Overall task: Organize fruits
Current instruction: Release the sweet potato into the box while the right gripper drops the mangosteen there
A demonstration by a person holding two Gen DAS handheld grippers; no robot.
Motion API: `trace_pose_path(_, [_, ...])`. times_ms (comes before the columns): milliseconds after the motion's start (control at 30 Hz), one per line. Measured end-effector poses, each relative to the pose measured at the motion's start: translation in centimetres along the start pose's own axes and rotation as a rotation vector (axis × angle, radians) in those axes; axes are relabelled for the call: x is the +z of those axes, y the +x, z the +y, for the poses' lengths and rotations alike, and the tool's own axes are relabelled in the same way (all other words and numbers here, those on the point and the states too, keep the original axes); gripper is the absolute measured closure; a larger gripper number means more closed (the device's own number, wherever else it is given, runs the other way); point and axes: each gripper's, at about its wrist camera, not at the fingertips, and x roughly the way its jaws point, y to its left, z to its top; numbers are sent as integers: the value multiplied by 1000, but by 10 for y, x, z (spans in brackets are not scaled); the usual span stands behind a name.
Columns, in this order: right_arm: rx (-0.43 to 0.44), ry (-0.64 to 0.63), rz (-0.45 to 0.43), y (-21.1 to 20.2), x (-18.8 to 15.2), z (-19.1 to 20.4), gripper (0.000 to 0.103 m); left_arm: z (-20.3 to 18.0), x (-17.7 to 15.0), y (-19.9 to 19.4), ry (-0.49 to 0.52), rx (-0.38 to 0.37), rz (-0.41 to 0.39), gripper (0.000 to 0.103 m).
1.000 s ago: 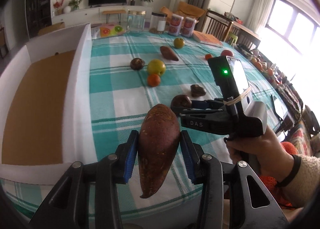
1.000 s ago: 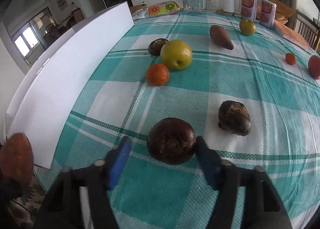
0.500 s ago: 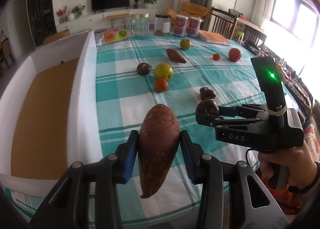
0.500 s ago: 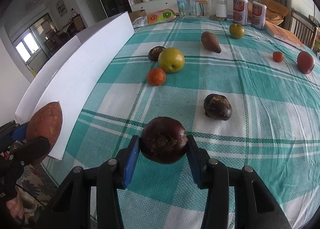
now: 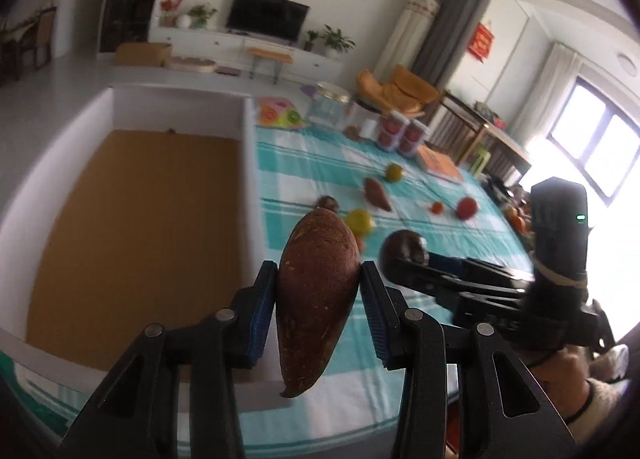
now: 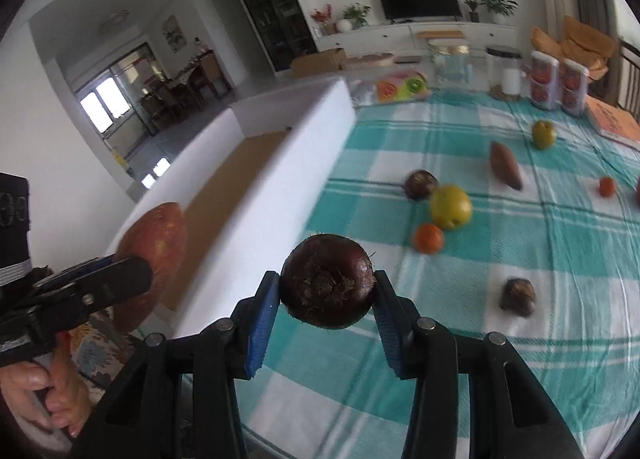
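Fingers [image 5: 264, 307] with blue pads on our left gripper [image 5: 318, 309] are closing on the flanks of a reddish-brown, tapered sweet potato [image 5: 318, 299], and we are holding it clear of the worktop [image 5: 312, 175] with its long axis upright, pointed end down. Our right gripper [image 6: 326, 313] is pinching a dark purple, round, rough-skinned fruit [image 6: 327, 281] in the same way, also in the air.

We are carrying both toward the large white-walled box with a brown cardboard floor [image 5: 132, 227], which is lying to our left. Its near long wall [image 6: 280, 195] is standing between the right gripper and the box floor, so we judge that hand needs to clear the wall first; the left gripper is nearer, already over the wall's edge.

Inside, the floor is offering wide open room. Behind us on the teal checked cloth, a yellow-green apple [image 6: 451, 206], a small orange tangerine [image 6: 428, 238] and other pieces are waiting, well apart.
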Motion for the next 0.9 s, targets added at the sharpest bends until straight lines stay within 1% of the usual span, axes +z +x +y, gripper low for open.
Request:
trace_pose_path(67, [80,-42,22,17,16,31,57,34,5,-1,-37,112,-13,60])
trace_pose_path(133, [128,-80,63,41,23,57,57,65,4,6,-58,209,7,60])
trace_pose_path(200, [124,-131,107,65,21,78,57,85,-3,16,-62,282,38,60])
trace_pose_path(267, [110,-162,147,86,14,91,57,101,-9,25,-85,318,73,59])
trace_pose_path(333, [82,-184,166,99,9,96,56,111,-13,31,-105,345,94,57])
trace_pose_path(367, [62,-193,168,103,6,98,56,113,-14,33,-104,352,94,48])
trace_pose_path(400, [51,-196,168,104,4,97,52,113,-15,34,-102,363,93,40])
trace_pose_path(433, [46,-194,165,103,2,97,48,111,-14,34,-100,375,87,29])
trace_pose_path(467, [47,-186,152,98,2,93,40,106,-13,34,-97,385,77,28])
trace_pose_path(500, [48,-175,132,92,2,88,36,101,-13,33,-89,388,69,28])
trace_pose_path(567, [40,-151,94,75,3,74,34,88,-10,32,-63,390,40,28])
trace_pose_path(633, [22,-129,53,56,1,56,29,70,-6,30,-25,362,-15,28])
trace_pose_path(667, [2,-117,32,46,-2,45,22,56,-5,29,3,338,-44,28])
trace_pose_path(700, [-21,-103,8,36,-7,31,19,43,-4,29,32,312,-71,28])
trace_pose_path(767, [-84,-65,-23,17,-19,0,19,16,-2,36,108,248,-117,22])
trace_pose_path(800, [-117,-40,-32,8,-26,-16,19,5,-3,39,148,236,-128,21])
trace_pose_path(867, [-205,15,-58,-13,-45,-53,19,-13,-6,56,225,249,-130,21])
trace_pose_path(900, [-259,41,-68,-22,-56,-73,19,-17,-7,65,251,267,-109,21])
